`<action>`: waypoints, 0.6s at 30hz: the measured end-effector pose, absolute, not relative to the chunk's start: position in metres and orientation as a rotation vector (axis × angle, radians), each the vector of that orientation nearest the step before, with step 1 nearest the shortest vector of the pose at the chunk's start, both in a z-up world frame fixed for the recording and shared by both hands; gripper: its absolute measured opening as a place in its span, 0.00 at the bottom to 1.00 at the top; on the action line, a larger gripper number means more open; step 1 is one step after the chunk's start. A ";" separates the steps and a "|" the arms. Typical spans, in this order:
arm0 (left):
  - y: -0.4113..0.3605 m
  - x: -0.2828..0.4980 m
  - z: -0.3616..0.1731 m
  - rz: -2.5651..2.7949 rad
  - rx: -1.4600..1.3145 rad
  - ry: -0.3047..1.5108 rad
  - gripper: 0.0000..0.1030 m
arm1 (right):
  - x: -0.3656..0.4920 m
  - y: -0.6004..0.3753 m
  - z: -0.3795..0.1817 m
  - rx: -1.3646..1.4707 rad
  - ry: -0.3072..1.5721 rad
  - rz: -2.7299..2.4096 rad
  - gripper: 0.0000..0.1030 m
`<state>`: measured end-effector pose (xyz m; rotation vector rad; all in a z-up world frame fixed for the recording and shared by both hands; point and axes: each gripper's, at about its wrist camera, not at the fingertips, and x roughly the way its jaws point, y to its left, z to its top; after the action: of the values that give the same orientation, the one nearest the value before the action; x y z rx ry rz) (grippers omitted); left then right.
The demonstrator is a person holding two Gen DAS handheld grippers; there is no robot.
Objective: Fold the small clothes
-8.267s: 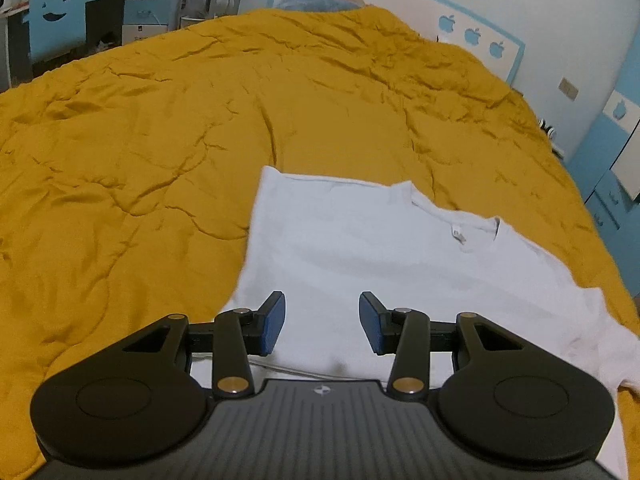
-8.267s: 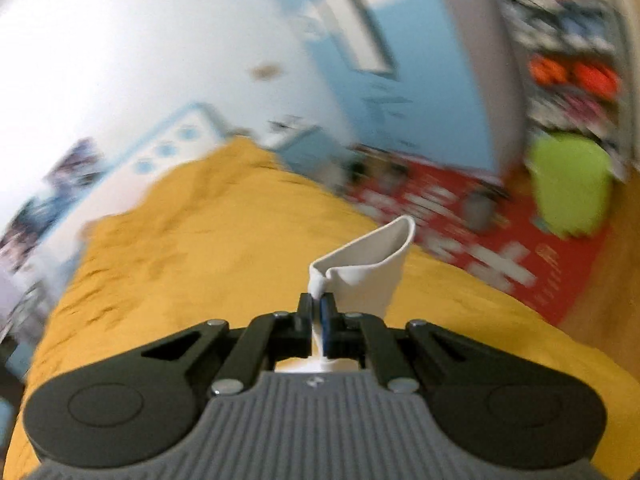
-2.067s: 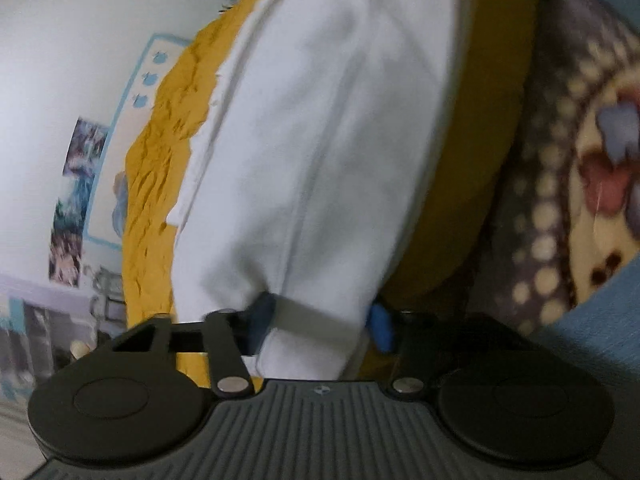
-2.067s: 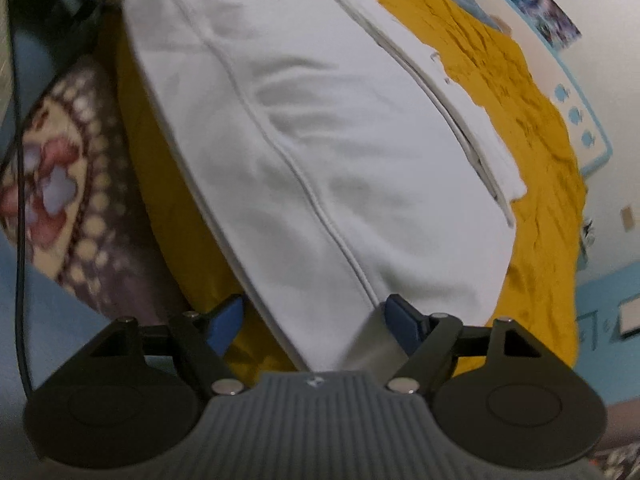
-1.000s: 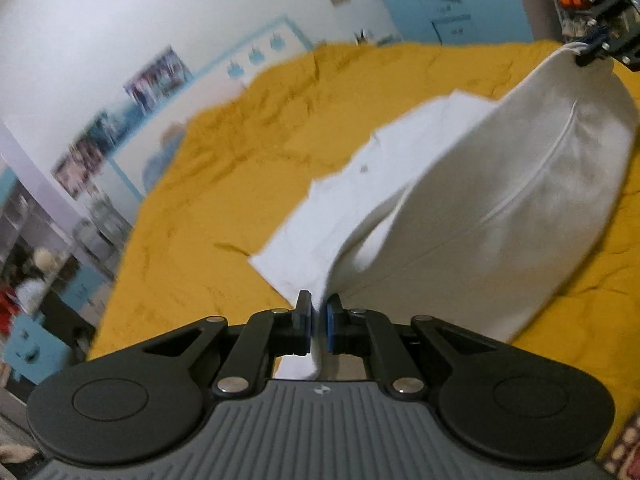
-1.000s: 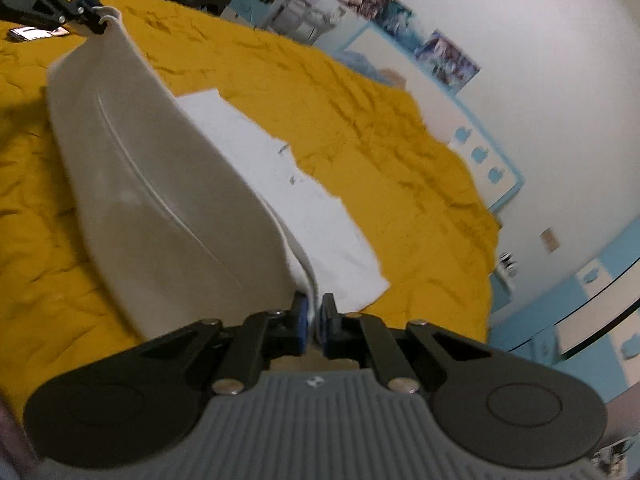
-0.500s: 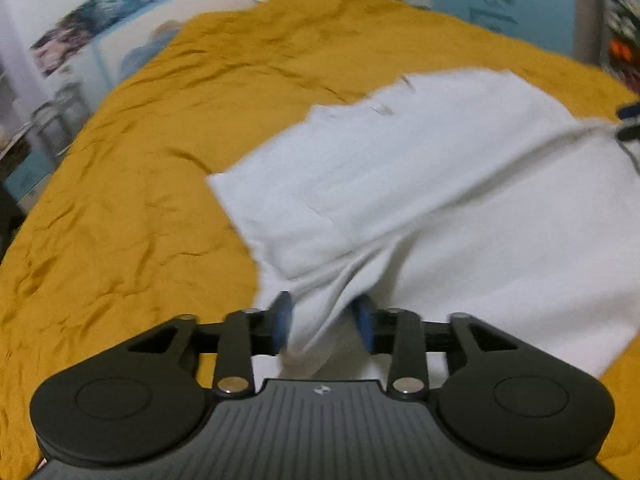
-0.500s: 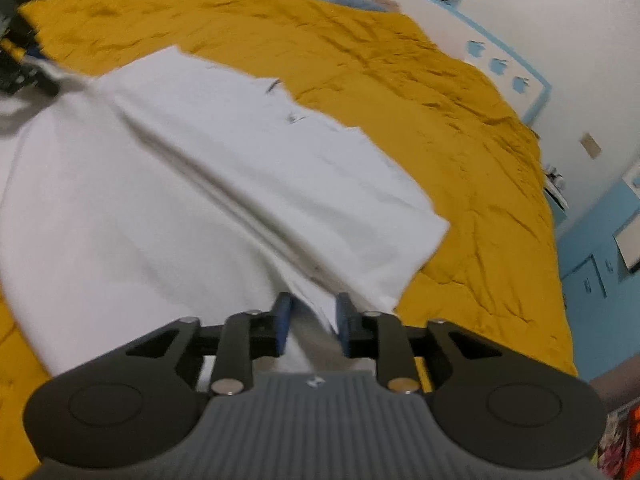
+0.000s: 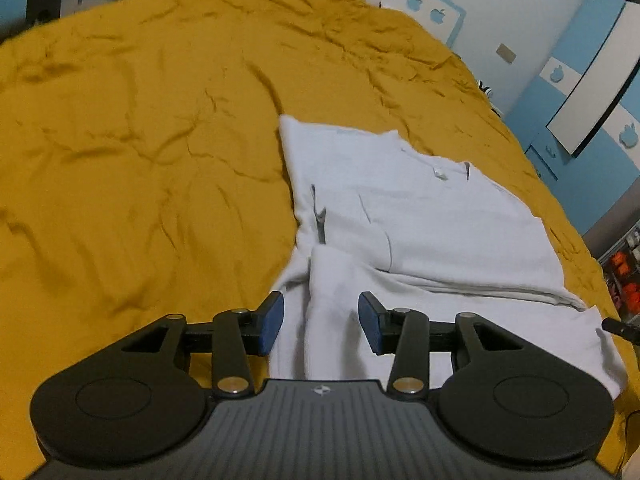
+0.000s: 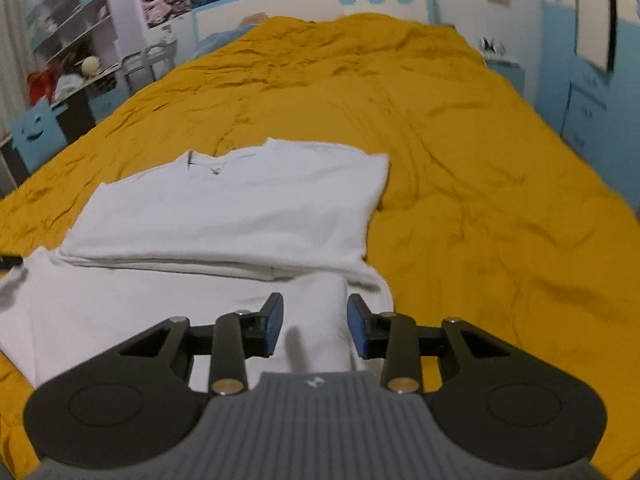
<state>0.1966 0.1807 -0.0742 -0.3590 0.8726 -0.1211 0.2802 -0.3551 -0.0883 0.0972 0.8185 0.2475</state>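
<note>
A white T-shirt (image 9: 420,216) lies on the mustard-yellow bed cover (image 9: 140,140), with its sides folded in and its neck label up. Its lower part lies loosely folded toward me. My left gripper (image 9: 320,322) is open, its blue pads on either side of a raised fold at the shirt's near left corner. In the right wrist view the shirt (image 10: 240,204) lies ahead and to the left. My right gripper (image 10: 315,330) is open over a fold at the shirt's near right corner. Neither gripper holds the cloth.
The yellow cover (image 10: 480,200) spreads wide to the back and sides. Blue cabinets (image 9: 580,92) stand at the right of the bed. A desk with clutter (image 10: 60,92) stands at the left. The other gripper's tip (image 9: 620,326) shows at the right edge.
Both grippers lifted the shirt's lower edge, carried it forward over the shirt, and opened. The cloth now lies released on the bed, and both grippers have drawn back slightly.
</note>
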 end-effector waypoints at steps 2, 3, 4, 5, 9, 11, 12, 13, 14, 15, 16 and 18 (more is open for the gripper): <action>0.179 0.203 -0.076 -0.123 -0.381 0.869 0.48 | 0.283 -0.361 -0.094 0.131 0.832 0.252 0.30; 0.178 0.205 -0.077 -0.130 -0.389 0.866 0.41 | 0.286 -0.363 -0.095 0.143 0.836 0.255 0.30; 0.176 0.206 -0.076 -0.126 -0.387 0.859 0.30 | 0.290 -0.364 -0.097 0.154 0.841 0.255 0.30; 0.172 0.206 -0.072 -0.123 -0.366 0.850 0.26 | 0.294 -0.364 -0.098 0.159 0.846 0.257 0.30; 0.152 0.213 -0.062 -0.185 -0.274 0.820 0.26 | 0.302 -0.367 -0.097 0.139 0.877 0.287 0.30; 0.148 0.218 -0.064 -0.170 -0.251 0.842 0.26 | 0.305 -0.367 -0.099 0.129 0.896 0.309 0.30; 0.149 0.220 -0.067 -0.147 -0.245 0.857 0.26 | 0.307 -0.367 -0.100 0.120 0.902 0.312 0.30; 0.152 0.224 -0.071 -0.127 -0.253 0.875 0.26 | 0.309 -0.366 -0.101 0.111 0.908 0.308 0.30; 0.156 0.226 -0.076 -0.113 -0.277 0.897 0.27 | 0.312 -0.366 -0.103 0.109 0.914 0.303 0.30; 0.161 0.227 -0.080 -0.111 -0.304 0.912 0.31 | 0.315 -0.366 -0.104 0.114 0.918 0.297 0.30; 0.165 0.228 -0.083 -0.109 -0.322 0.916 0.32 | 0.318 -0.368 -0.106 0.129 0.923 0.292 0.30; 0.169 0.226 -0.087 -0.117 -0.349 0.919 0.33 | 0.323 -0.373 -0.110 0.177 0.945 0.293 0.30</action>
<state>0.2256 0.1686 -0.0871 -0.3487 0.9195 -0.1166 0.3225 -0.3727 -0.1103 0.1772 0.9449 0.2926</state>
